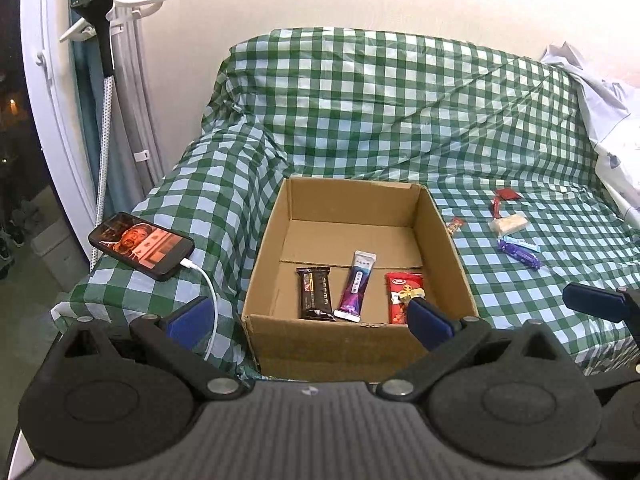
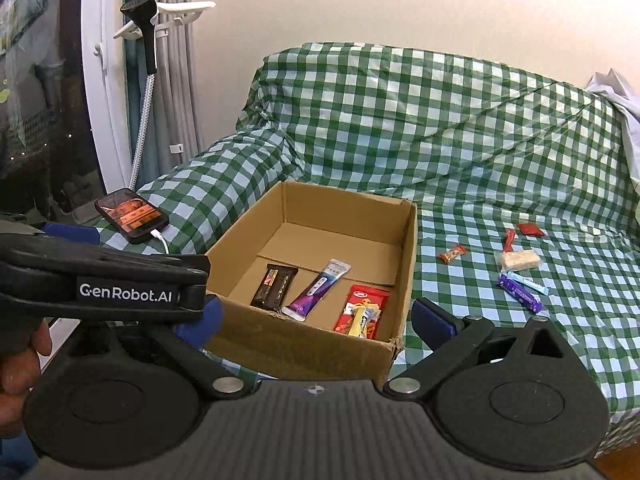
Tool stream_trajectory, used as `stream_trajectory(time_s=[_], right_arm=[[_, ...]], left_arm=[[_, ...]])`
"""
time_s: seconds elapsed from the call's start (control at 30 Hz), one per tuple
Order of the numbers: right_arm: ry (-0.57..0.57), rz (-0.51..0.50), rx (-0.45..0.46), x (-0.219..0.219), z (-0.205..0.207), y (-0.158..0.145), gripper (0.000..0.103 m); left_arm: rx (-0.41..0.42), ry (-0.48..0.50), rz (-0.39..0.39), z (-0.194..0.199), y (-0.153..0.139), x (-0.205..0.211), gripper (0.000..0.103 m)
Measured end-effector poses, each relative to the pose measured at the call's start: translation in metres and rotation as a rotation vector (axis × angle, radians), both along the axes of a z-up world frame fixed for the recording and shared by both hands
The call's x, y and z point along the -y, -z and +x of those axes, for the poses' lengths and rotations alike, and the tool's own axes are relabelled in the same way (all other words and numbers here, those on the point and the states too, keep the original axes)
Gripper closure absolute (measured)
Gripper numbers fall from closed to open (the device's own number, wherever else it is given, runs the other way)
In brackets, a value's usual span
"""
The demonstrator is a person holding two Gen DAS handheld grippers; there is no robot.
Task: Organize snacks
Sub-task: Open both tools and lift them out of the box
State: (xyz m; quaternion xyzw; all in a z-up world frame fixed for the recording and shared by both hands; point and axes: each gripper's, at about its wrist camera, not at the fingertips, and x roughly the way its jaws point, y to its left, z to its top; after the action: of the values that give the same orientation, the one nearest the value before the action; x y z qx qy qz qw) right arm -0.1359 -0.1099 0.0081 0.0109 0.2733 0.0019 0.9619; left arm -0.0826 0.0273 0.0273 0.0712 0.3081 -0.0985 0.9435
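Observation:
An open cardboard box (image 1: pixel 444 216) (image 2: pixel 408 248) stands on the green checked cloth. Inside lie a dark brown bar (image 1: pixel 316 294) (image 2: pixel 275 285), a purple-white stick pack (image 1: pixel 356 286) (image 2: pixel 318 288), a red packet (image 1: pixel 402 286) (image 2: pixel 362 306) and, in the right wrist view, a small yellow bar (image 2: pixel 360 322) on the red packet. Loose snacks lie to the right: an orange candy (image 2: pixel 452 254), a red stick (image 2: pixel 509 239), a red sachet (image 2: pixel 530 229), a pale bar (image 2: pixel 519 259), a purple bar (image 2: pixel 520 298) and a blue-white stick (image 2: pixel 528 282). My left gripper (image 1: pixel 308 320) and right gripper (image 2: pixel 316 320) are open and empty at the box's near wall.
A phone (image 1: pixel 141 245) with a lit screen and a white cable (image 1: pixel 210 308) lies on the cloth left of the box. A garment steamer (image 1: pixel 98 20) and curtains stand at the far left. White fabric (image 1: pixel 608 100) lies at the right edge.

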Motion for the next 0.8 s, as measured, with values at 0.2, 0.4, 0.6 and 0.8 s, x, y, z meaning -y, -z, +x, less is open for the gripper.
stream_trajectory(time_s=[0.2, 0.4, 0.6, 0.8], right_arm=[[0.002, 0.000, 0.014, 0.0010, -0.0057, -0.0022, 0.002], [0.002, 0.000, 0.014, 0.0006, -0.0062, -0.0021, 0.002], [0.003, 0.002, 0.011, -0.0002, -0.0066, -0.0019, 0.002], [0.004, 0.008, 0.005, -0.0005, -0.0062, -0.0008, 0.002]], left_arm=[[0.013, 0.001, 0.003, -0.0059, -0.0029, 0.0011, 0.000], [0.012, 0.002, 0.002, -0.0061, -0.0029, 0.0004, 0.000], [0.010, 0.000, 0.006, -0.0082, -0.0027, 0.0003, 0.000], [0.009, 0.000, 0.006, -0.0082, -0.0016, 0.0000, 0.000]])
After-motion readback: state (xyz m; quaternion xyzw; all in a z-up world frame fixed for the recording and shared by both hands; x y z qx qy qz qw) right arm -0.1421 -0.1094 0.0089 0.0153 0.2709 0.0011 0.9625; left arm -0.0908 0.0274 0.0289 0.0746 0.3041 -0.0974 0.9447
